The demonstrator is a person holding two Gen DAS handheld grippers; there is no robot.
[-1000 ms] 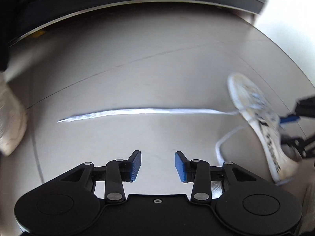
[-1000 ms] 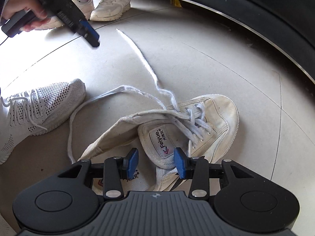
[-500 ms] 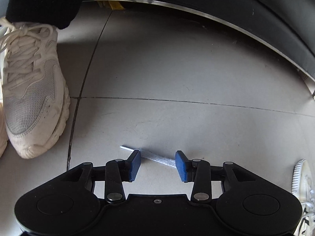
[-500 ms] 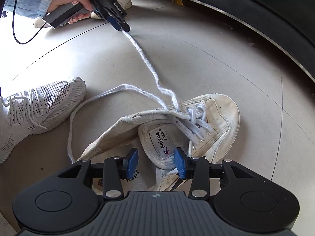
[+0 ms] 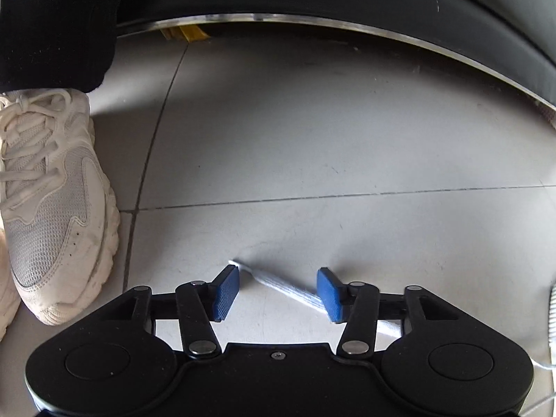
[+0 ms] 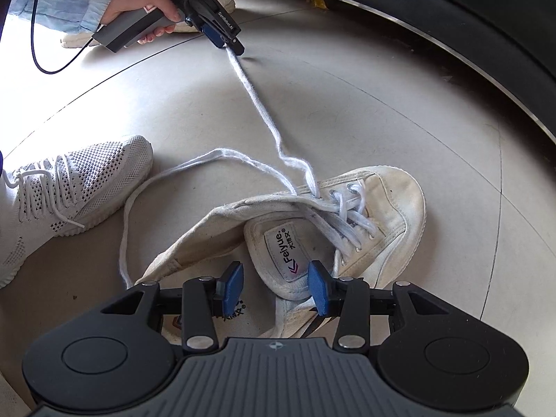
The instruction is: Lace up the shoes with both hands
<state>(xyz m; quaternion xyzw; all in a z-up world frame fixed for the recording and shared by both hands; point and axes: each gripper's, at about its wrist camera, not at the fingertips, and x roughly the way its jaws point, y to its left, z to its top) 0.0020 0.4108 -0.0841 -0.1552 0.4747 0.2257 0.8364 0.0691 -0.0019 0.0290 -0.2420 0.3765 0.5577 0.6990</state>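
A worn white canvas shoe (image 6: 392, 205) lies on the grey floor, partly laced. One lace end (image 6: 257, 100) runs from its eyelets far up the floor to my left gripper (image 6: 232, 43). In the left wrist view that lace end (image 5: 278, 283) lies on the tile between the blue pads of my left gripper (image 5: 277, 272). The jaws are opening and the pads do not press on it. The other lace end (image 6: 139, 201) loops left of the shoe. My right gripper (image 6: 274, 286) hovers open over the shoe's tongue (image 6: 281, 243), whose end sits between the pads.
A person's foot in a white mesh sneaker (image 6: 69, 187) rests left of the shoe. Another worn cream sneaker (image 5: 55, 201) stands left of the left gripper, under a dark trouser leg. A black curved base with a metal rim (image 5: 312, 21) bounds the floor behind.
The left gripper swung away from the shoe and came down over the lace's far end. Its jaws have widened around the lace tip. The right gripper and the shoe have not moved.
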